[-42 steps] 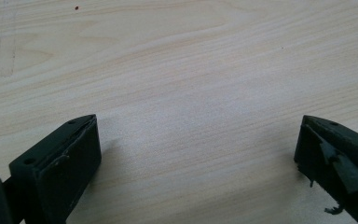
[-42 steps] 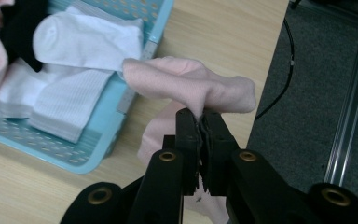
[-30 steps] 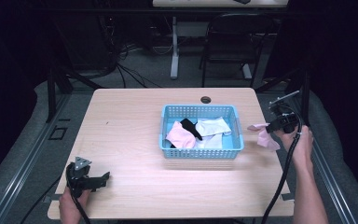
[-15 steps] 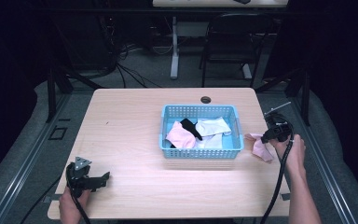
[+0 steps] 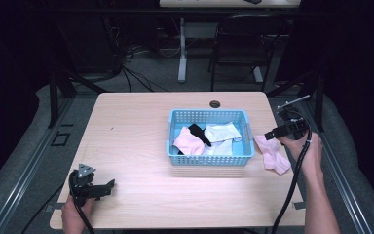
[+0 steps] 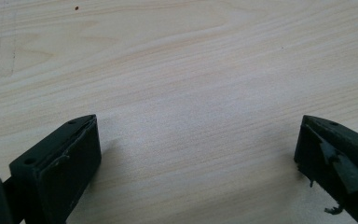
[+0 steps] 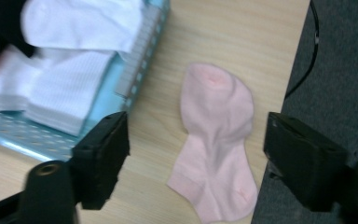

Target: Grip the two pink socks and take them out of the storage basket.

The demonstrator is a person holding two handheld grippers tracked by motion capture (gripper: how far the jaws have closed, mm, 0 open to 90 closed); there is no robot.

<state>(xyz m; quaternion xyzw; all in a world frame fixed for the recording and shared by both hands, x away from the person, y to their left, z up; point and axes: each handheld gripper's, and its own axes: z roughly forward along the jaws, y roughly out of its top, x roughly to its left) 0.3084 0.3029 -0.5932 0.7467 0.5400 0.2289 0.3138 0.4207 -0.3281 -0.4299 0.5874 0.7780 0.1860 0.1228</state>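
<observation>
A pink sock (image 5: pixel 271 153) (image 7: pixel 216 140) lies flat on the wooden table (image 5: pixel 136 136), just right of a blue basket (image 5: pixel 209 159). The basket holds white socks (image 5: pixel 221 131) (image 7: pixel 70 70), another pink sock (image 5: pixel 188 141) and a black one (image 5: pixel 198 133). My right gripper (image 5: pixel 269 136) (image 7: pixel 196 149) hovers over the loose pink sock, jaws open and empty, with the sock showing between them. My left gripper (image 5: pixel 108 188) (image 6: pixel 196 154) rests at the table's front left corner, jaws wide open over bare wood.
The table's right edge (image 7: pixel 279 93) runs close beside the loose sock, with dark floor (image 7: pixel 335 60) and a cable beyond. A round cable hole (image 5: pixel 215 104) sits behind the basket. A chair (image 5: pixel 246 44) and another table's legs stand farther back.
My right gripper came down and let go of the pink sock, which now lies flat on the table right of the basket. The left gripper has stayed still.
</observation>
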